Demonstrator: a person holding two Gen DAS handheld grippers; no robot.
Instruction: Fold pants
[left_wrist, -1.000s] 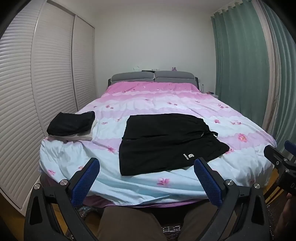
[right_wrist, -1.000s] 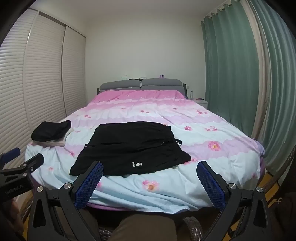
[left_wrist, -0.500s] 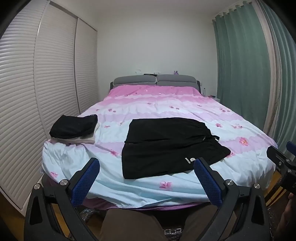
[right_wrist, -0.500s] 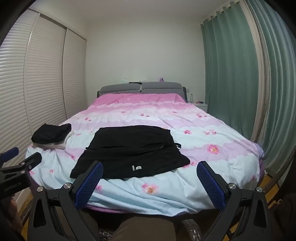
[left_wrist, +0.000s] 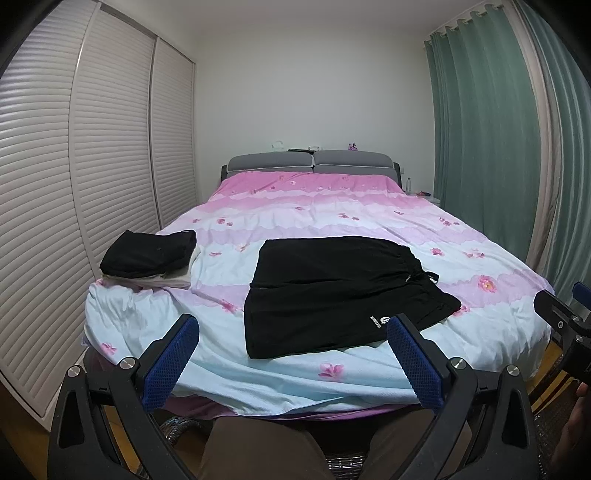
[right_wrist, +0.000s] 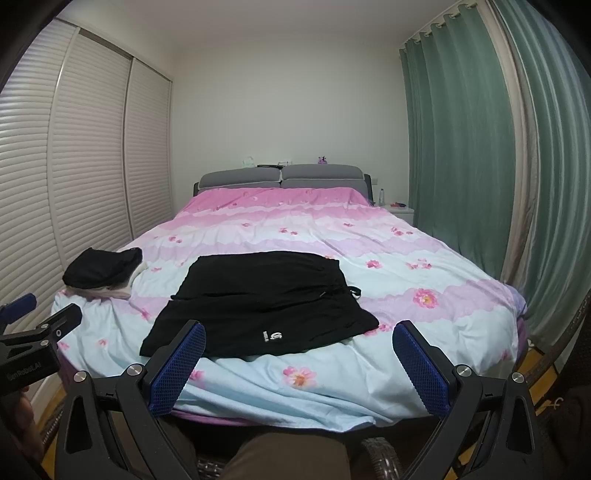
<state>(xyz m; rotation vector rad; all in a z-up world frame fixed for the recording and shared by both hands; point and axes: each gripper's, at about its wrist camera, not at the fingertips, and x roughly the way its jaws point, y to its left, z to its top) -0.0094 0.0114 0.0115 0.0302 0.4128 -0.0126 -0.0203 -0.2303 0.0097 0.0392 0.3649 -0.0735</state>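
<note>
Black pants (left_wrist: 340, 295) lie folded flat near the foot of the bed (left_wrist: 332, 206), a small white logo at their front edge; they also show in the right wrist view (right_wrist: 258, 299). My left gripper (left_wrist: 291, 354) is open and empty, held off the foot of the bed in front of the pants. My right gripper (right_wrist: 299, 358) is open and empty, also in front of the bed's foot edge. Neither touches the pants.
A stack of folded clothes, black on top of white (left_wrist: 151, 254), sits at the bed's left edge. Slatted wardrobe doors (left_wrist: 74, 184) stand on the left, green curtains (left_wrist: 491, 147) on the right, a nightstand (right_wrist: 397, 210) by the grey headboard (left_wrist: 310, 162).
Both grippers have tilted up and drawn back slightly, so the bed and pants sit lower in both views. The pants have not moved.
</note>
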